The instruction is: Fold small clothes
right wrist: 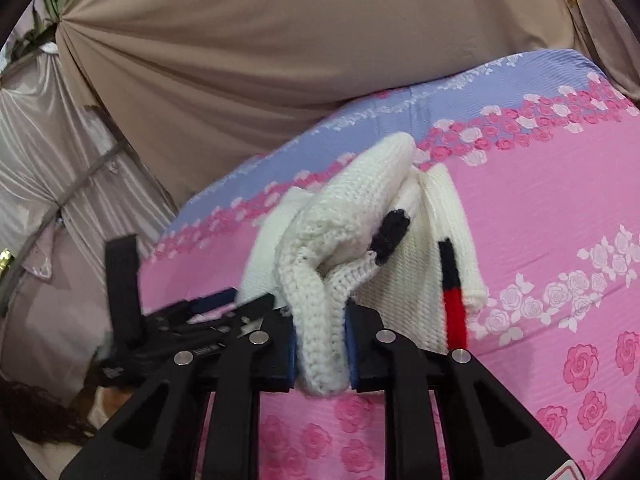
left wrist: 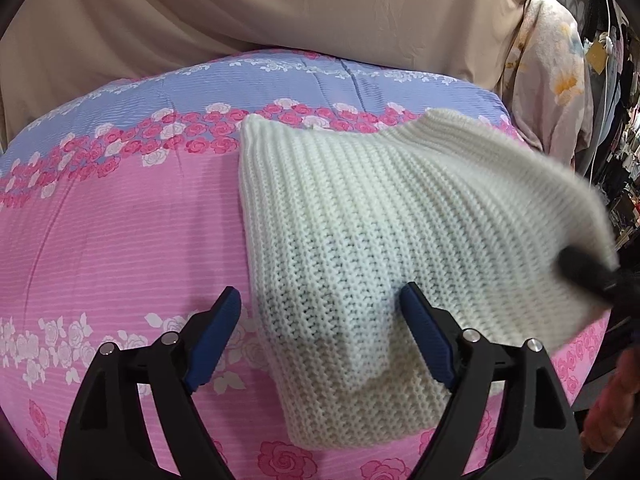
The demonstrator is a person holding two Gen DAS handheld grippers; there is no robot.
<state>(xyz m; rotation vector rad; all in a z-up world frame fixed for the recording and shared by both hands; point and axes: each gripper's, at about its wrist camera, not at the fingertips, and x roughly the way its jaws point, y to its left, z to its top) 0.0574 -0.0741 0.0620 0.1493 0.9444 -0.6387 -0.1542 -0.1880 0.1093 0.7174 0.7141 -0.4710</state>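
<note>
- Left wrist view: the left gripper [left wrist: 320, 336] is hovering with its blue fingers [left wrist: 212, 340] spread wide over the white knit garment [left wrist: 384, 216], which is lying on the pink floral bedspread [left wrist: 120, 248].
- Right wrist view: the right gripper [right wrist: 322, 350] is pinching a rolled edge of the garment, lifting it off the bedspread; a red-and-black stripe [right wrist: 454, 300] is showing.

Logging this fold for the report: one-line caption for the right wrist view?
Right gripper clamps a bunched edge of the white knit garment above the pink floral bedspread.
</note>
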